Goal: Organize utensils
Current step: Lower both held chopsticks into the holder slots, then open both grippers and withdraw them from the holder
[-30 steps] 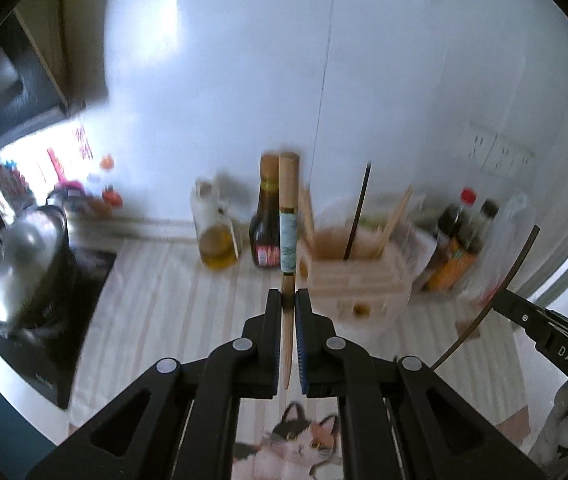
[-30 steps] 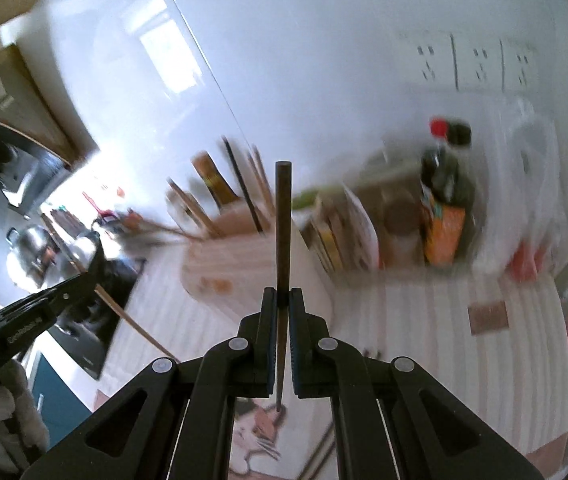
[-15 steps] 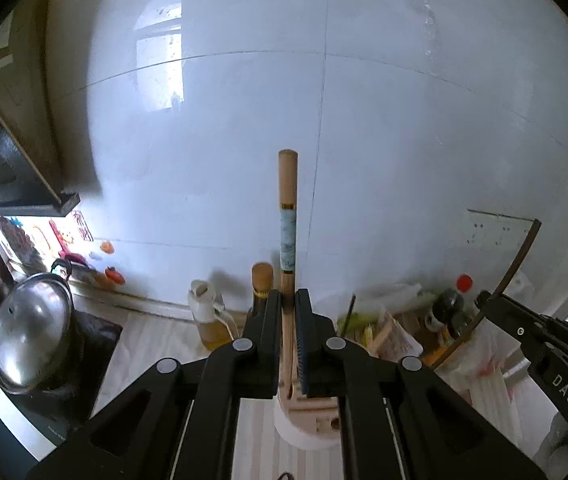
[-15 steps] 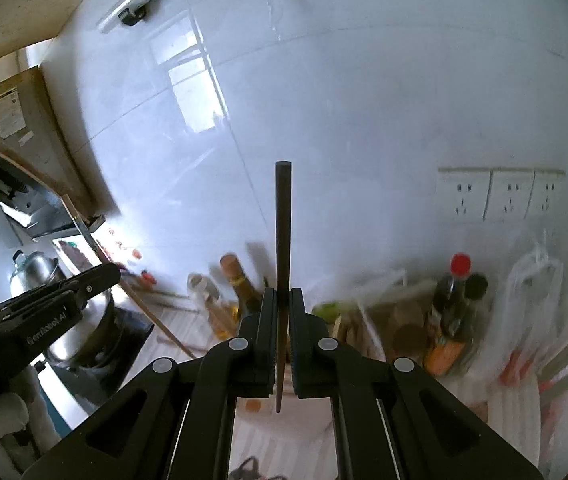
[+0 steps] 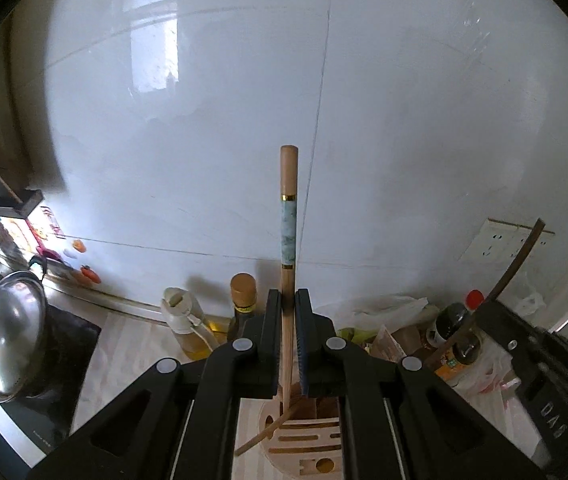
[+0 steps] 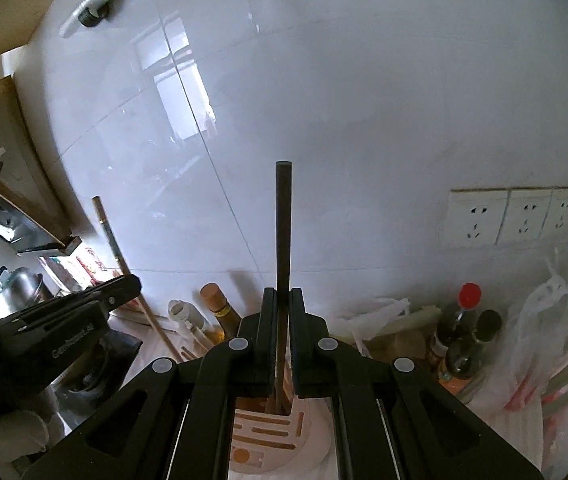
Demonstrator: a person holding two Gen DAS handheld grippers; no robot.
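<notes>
My left gripper (image 5: 288,300) is shut on a pale wooden chopstick (image 5: 288,200) with a green marbled band, held upright. Its lower end hangs over the slotted wooden utensil holder (image 5: 304,446), from which another pale stick (image 5: 261,434) leans out. My right gripper (image 6: 282,300) is shut on a dark chopstick (image 6: 284,232), also upright, with its lower end at the top of the holder (image 6: 267,434). Whether either tip is inside a slot I cannot tell. Each view shows the other gripper off to the side: the right gripper (image 5: 484,312) and the left gripper (image 6: 131,284).
A white tiled wall stands close behind the holder. An oil jug (image 5: 183,320) and a dark sauce bottle (image 5: 243,300) stand to the holder's left, with a lidded steel pot (image 5: 7,336) on the stove beyond. To the right are sauce bottles (image 6: 464,332), plastic bags (image 6: 544,320) and wall sockets (image 6: 512,220).
Both grippers have risen and moved forward with their chopsticks. The holder, earlier ahead of the fingers, now lies right under them, and the wall fills both views.
</notes>
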